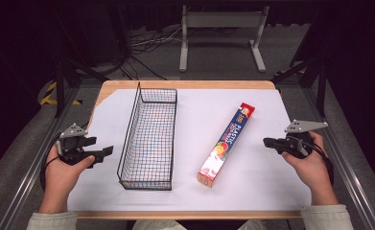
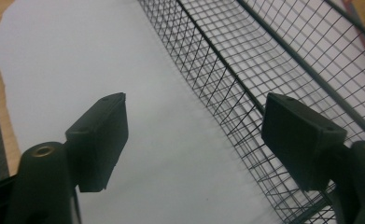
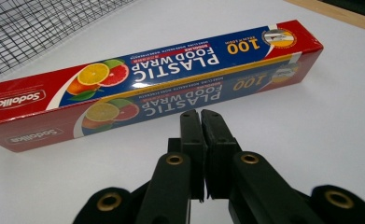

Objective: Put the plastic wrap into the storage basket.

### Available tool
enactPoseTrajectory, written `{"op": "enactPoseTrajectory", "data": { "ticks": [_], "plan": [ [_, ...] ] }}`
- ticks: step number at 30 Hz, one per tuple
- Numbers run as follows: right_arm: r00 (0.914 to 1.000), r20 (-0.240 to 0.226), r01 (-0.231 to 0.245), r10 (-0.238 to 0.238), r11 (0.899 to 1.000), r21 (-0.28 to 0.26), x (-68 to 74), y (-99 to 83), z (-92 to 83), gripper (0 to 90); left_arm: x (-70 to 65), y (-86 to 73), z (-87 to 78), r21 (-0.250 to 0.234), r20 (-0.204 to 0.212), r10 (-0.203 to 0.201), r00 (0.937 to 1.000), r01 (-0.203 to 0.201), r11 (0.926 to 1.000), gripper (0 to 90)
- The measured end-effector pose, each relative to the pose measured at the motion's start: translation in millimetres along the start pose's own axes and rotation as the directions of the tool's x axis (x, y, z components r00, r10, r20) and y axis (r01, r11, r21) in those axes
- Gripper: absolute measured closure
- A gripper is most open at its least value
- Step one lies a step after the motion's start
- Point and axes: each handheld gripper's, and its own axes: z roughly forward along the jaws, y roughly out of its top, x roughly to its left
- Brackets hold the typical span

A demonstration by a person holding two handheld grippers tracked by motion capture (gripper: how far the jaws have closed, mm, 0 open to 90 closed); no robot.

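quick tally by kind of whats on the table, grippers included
wire basket: 1
plastic food wrap box: 1
white sheet covering the table: 1
handheld grippers: 2, the left gripper open, the right gripper shut on nothing
total: 5

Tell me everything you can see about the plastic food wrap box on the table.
The plastic food wrap box is a long, narrow carton, apparently cardboard, with red ends and a blue middle band. It bears pictures of citrus fruit, the words "PLASTIC FOOD WRAP", "100" and the brand "Sodolike". It looks closed and undamaged. It lies flat on the white sheet, set at a slant, to the right of the wire basket and apart from it. The right gripper points at it with jaws shut; nothing touches the box except the sheet.
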Motion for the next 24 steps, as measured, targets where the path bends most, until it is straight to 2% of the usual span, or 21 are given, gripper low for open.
{"op": "enactPoseTrajectory", "data": {
  "ticks": [3, 5, 9, 13, 14, 15, 19, 22, 23, 24],
  "plan": [
    [0.9998, -0.017, 0.007, -0.006, 1.0, 0.021, 1.9, 1.8, 5.0, 90.0, -2.5, -0.4, -3.5, -0.03, 0.029, -0.005, 0.9996, 0.006, 0.9995, 21.6],
    [0.9989, -0.038, 0.028, -0.027, 0.999, 0.036, 6.5, 2.8, 10.2, 90.0, -3.7, -0.8, -6.0, -0.04, 0.02, 0.001, 0.9998, -0.001, 0.9992, 21.5],
    [0.9957, -0.07, 0.063, -0.061, 0.998, 0.029, 21.4, 5.4, 19.3, 90.0, -5.4, -2.9, -9.9, -0.042, 0.01, 0.01, 0.9999, -0.009, 0.9991, 21.5],
    [0.987, -0.124, 0.114, -0.102, 0.989, 0.094, 40.3, 3.4, 32.9, 90.0, -7.5, -3.4, -11.9, -0.05, 0.017, 0.013, 0.9998, -0.012, 0.9987, 21.3],
    [0.987, -0.124, 0.114, -0.102, 0.989, 0.094, 40.3, 3.4, 32.9, 90.0, -7.5, -3.4, -11.9, -0.05, 0.017, 0.013, 0.9998, -0.012, 0.9987, 21.2],
    [0.9824, -0.144, 0.137, -0.119, 0.984, 0.118, 47.1, 2.8, 39.3, 90.0, -7.9, -3.1, -12.1, -0.052, 0.015, 0.013, 0.9998, -0.012, 0.9986, 21.2],
    [0.9716, -0.184, 0.179, -0.15, 0.971, 0.159, 60.5, 3.1, 54.4, 90.0, -8.9, -2.9, -11.4, -0.045, 0.016, 0.023, 0.9996, -0.022, 0.9987, 20.8],
    [0.9646, -0.195, 0.215, -0.177, 0.958, 0.192, 69.0, 3.5, 67.2, 90.0, -8.8, -2.8, -11.5, -0.047, 0.015, 0.022, 0.9996, -0.022, 0.9987, 20.7],
    [0.9646, -0.195, 0.215, -0.177, 0.958, 0.192, 69.0, 3.5, 67.2, 90.0, -8.8, -2.8, -11.5, -0.047, 0.015, 0.022, 0.9996, -0.022, 0.9987, 20.7],
    [0.9618, -0.202, 0.225, -0.185, 0.953, 0.201, 71.5, 3.9, 70.9, 90.0, -8.9, -2.8, -11.6, -0.047, 0.016, 0.021, 0.9996, -0.02, 0.9987, 20.7]
  ]
}}
